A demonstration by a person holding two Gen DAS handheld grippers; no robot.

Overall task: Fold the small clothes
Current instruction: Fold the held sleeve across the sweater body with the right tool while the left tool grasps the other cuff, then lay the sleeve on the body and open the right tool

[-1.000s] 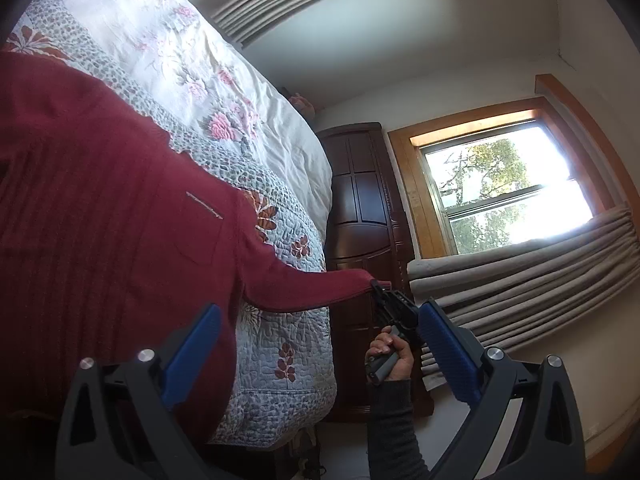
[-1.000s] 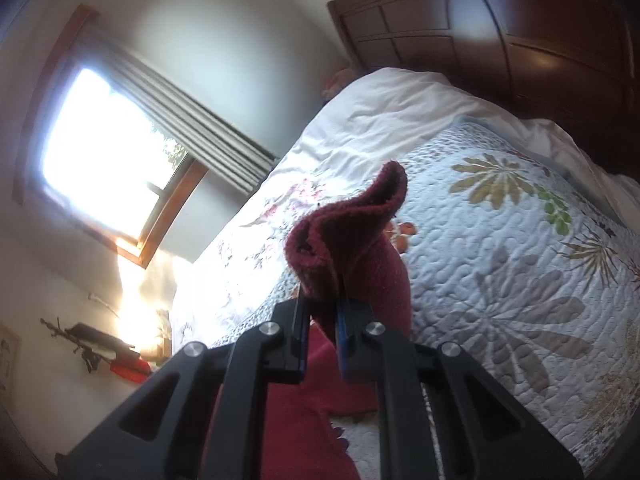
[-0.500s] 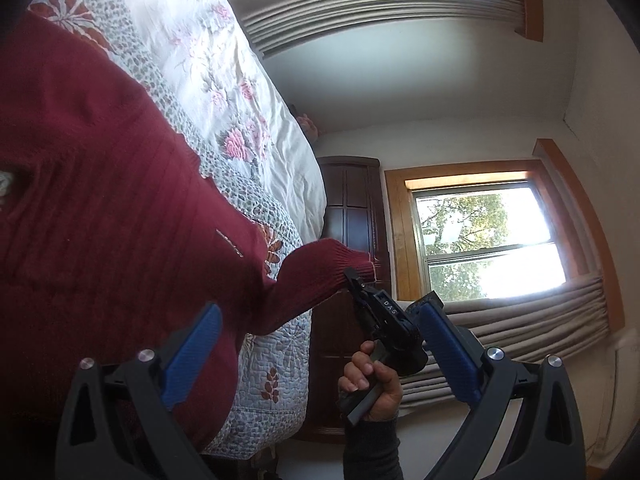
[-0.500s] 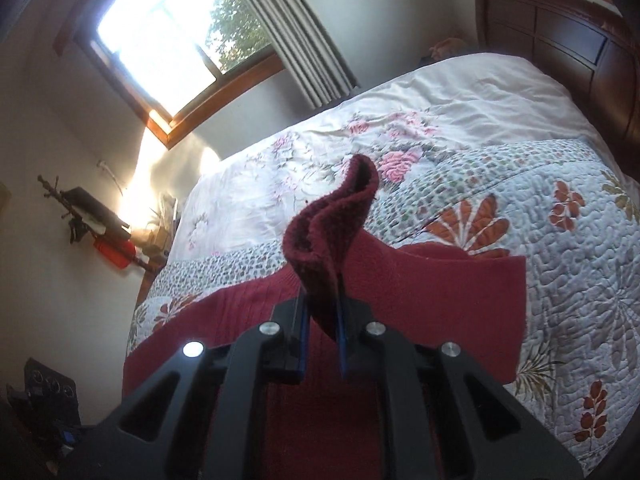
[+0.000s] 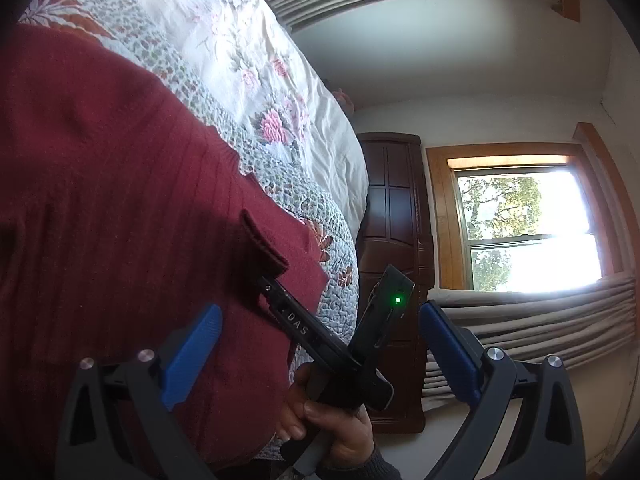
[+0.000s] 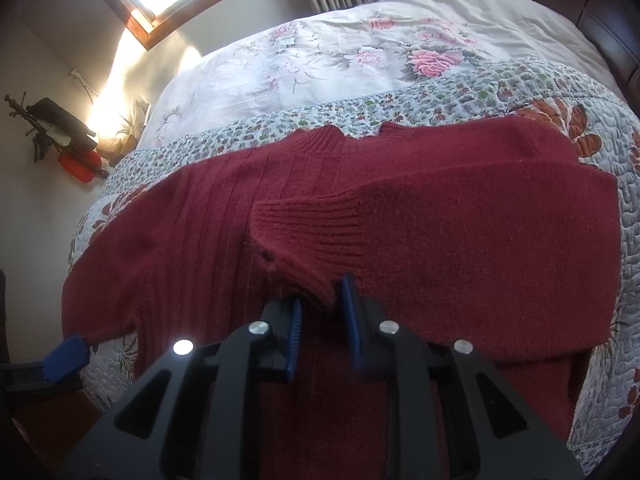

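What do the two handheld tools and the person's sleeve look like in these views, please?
Each tool, left tool and right tool, has a black frame with triangular cutouts, silver round bolts and ribbed blue finger pads. The right tool's body shows white "DAS" lettering and a green light. The sleeve is dark grey.

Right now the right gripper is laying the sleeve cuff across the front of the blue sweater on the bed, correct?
Not quite: the sweater is dark red, as the right wrist view shows. The right gripper does have the sleeve cuff between its fingers, laid across the sweater's front on the bed.
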